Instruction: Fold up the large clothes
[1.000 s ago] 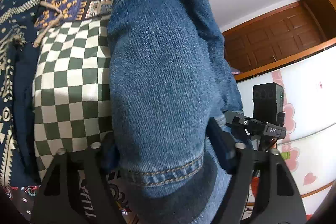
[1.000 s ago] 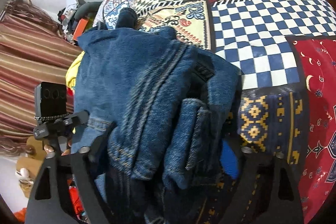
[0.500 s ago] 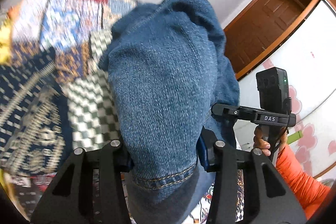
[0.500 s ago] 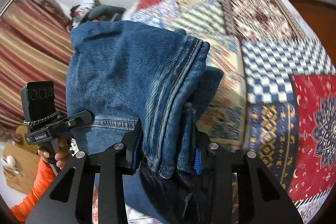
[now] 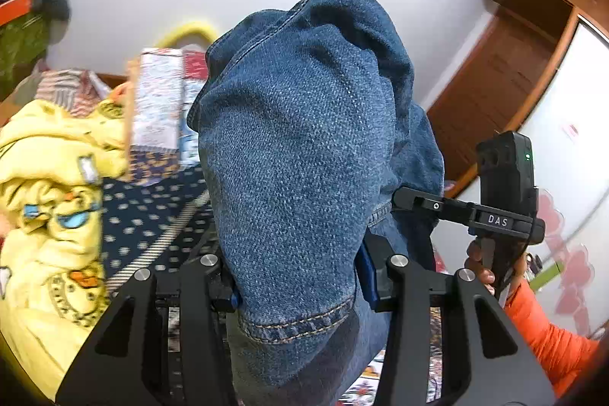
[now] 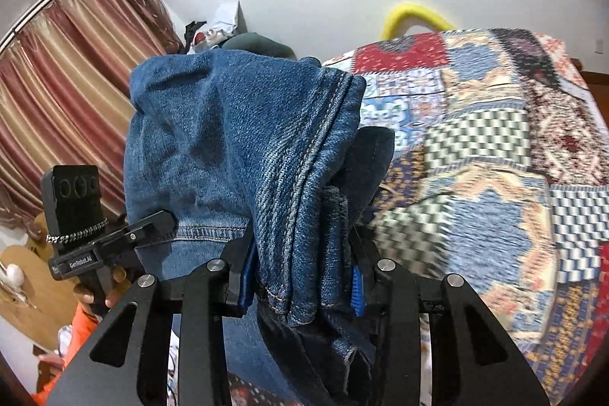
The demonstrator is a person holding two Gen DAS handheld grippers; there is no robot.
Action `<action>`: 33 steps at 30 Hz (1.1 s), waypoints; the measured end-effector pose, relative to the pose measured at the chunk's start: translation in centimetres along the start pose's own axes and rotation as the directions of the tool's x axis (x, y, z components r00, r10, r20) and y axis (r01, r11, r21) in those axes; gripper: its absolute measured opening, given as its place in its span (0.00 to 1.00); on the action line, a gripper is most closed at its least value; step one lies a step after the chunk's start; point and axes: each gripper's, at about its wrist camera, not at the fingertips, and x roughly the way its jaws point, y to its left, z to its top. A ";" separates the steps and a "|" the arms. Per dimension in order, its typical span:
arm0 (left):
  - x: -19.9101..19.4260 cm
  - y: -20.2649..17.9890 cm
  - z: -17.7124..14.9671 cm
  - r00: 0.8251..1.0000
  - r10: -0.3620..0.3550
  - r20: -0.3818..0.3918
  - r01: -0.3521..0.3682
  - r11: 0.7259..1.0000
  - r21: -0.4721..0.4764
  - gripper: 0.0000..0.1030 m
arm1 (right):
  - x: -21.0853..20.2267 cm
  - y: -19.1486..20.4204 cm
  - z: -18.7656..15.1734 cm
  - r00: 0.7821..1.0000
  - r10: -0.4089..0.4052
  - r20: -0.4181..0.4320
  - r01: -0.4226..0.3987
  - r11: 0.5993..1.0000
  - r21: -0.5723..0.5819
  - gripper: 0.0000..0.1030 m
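Blue denim jeans [image 5: 300, 155] are lifted off the bed and held by both grippers. My left gripper [image 5: 300, 282] is shut on a hemmed fold of the jeans, which bulge up over its fingers. My right gripper [image 6: 300, 286] is shut on a bunched, seamed edge of the same jeans [image 6: 243, 147]. The denim hangs down below both grippers. The right gripper shows in the left wrist view [image 5: 498, 212], and the left gripper shows in the right wrist view [image 6: 87, 246].
A patchwork quilt [image 6: 495, 155] covers the bed at the right. A yellow printed garment [image 5: 49, 208] lies bunched on the bed at the left. A wooden door [image 5: 506, 82], striped curtains [image 6: 64, 90] and a white wall surround the bed.
Both grippers have risen and tilted up with the jeans. The views now show wall and ceiling instead of mostly quilt. The grip on the denim is unchanged.
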 end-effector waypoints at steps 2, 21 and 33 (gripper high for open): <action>0.4 2.1 0.1 1.000 0.020 -0.009 -0.020 0.999 -0.025 0.44 | 2.2 0.0 0.3 1.000 0.000 -0.017 0.000 1.000 0.008 0.34; 14.1 18.8 -3.1 0.954 0.156 -0.256 -0.223 0.940 -0.258 0.63 | 20.2 -6.2 0.2 0.956 -0.149 -0.255 0.184 0.976 0.120 0.46; 8.3 12.8 -6.9 0.907 0.344 -0.243 -0.369 0.927 -0.066 0.73 | 13.8 -1.7 -3.9 0.908 -0.368 -0.199 0.321 0.918 -0.233 0.62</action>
